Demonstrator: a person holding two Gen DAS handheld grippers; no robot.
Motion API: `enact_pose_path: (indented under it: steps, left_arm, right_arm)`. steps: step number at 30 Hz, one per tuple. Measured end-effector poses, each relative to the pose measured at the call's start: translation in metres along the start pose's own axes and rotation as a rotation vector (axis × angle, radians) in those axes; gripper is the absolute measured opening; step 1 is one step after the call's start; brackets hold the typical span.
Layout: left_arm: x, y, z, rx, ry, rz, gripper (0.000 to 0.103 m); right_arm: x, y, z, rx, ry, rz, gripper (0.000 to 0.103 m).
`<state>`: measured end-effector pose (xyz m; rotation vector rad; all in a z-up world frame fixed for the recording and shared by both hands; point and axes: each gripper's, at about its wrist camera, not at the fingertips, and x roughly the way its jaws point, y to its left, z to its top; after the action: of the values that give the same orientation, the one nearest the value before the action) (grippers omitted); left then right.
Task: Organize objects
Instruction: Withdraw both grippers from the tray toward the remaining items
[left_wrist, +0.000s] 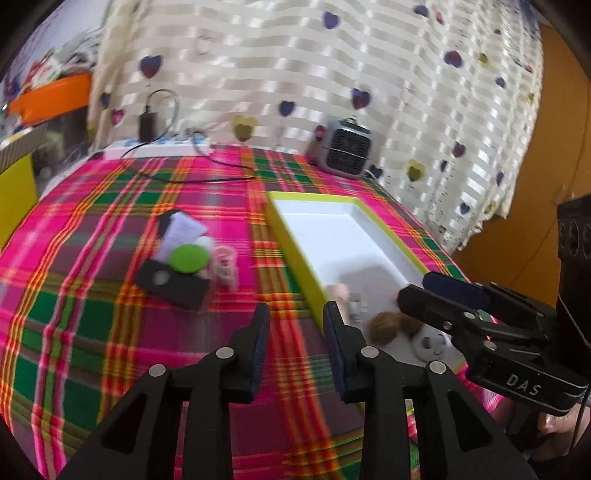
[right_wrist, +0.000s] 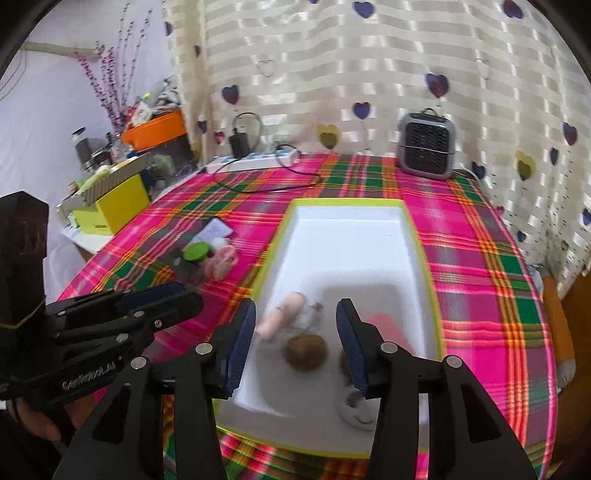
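Partway through, by my read. White tray (right_wrist: 413, 236) with the lime rim sits on the plaid-covered counter (right_wrist: 480, 295) and already holds a few items at its near end: a small doll (right_wrist: 284, 317), a brown round thing (right_wrist: 306, 350), a white round piece (right_wrist: 354, 410), possibly something red too, blurred. Still outside, well left of the tray: a cluster (left_wrist: 184, 262) with a black box, a green-lidded item, a pale card and a pink piece. Right hand-held gripper (right_wrist: 295, 343) hangs over the tray's near end, jaws wide, gripping nothing; the doll lies below the gap. Left hand-held gripper (left_wrist: 297, 345) is half open and empty, just left of the tray's near corner. I'd say the cluster is what's left.
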<state>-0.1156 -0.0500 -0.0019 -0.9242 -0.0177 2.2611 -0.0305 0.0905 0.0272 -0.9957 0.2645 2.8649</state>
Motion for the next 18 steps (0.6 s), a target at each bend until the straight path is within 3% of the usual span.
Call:
enact_pose_path:
  steps: [10,18]
  left_arm:
    - [-0.005,0.048,0.002,-0.104,-0.015,0.083,0.028]
    - [0.009,0.082,0.011,-0.206,0.021,0.135,0.029]
  right_arm:
    - [0.023,0.032,0.011,-0.091,0.018,0.075,0.047]
    - [0.047,0.046,0.021,-0.103,0.076,0.108,0.047]
